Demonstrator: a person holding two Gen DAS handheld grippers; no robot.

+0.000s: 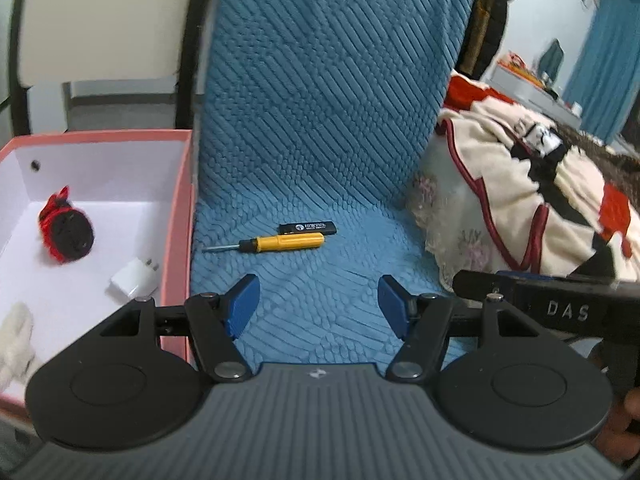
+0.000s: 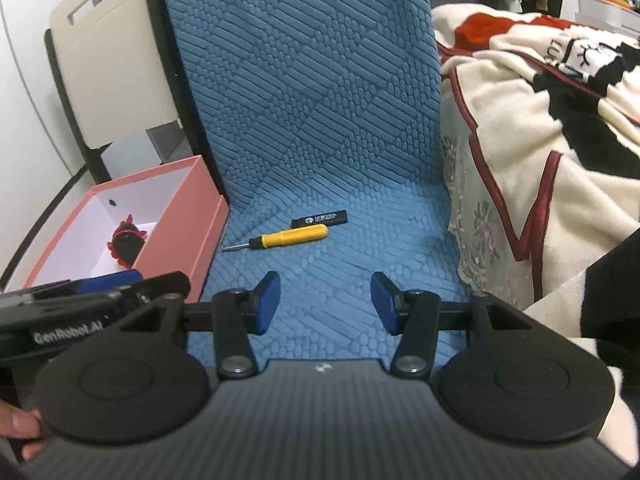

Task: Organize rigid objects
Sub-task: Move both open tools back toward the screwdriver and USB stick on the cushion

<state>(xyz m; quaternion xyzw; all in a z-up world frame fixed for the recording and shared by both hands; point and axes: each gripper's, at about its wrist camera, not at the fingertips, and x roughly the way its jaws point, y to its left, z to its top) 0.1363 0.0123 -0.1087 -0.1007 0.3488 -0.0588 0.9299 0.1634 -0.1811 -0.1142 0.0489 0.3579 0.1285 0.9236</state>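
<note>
Jaws parted and empty on both tools: the left gripper (image 1: 318, 304) and the right gripper (image 2: 325, 302) hover side by side above a blue textured cover (image 1: 320, 120) draped over a seat and its backrest. Ahead of them lie two loose items, touching or nearly so. One yellow-handled screwdriver (image 1: 280, 242) rests flat with its thin metal shaft pointing toward a pink box (image 1: 176, 216); just behind it sits one slim black stick (image 1: 308, 227) bearing small white print too fine to read. The open box, white inside, stands at the seat's left edge.

The left wrist view looks down into the box and shows three things on its floor: one round black object trimmed in red (image 1: 66, 232), one white plug adapter (image 1: 134, 278) with two prongs, and a blurred white fluffy item (image 1: 16, 340) at the near corner. The right wrist view shows the box's pink outer wall (image 2: 180, 240) and only the red-and-black object inside. A cream, red and black blanket (image 2: 540, 120) is heaped to the right.
</note>
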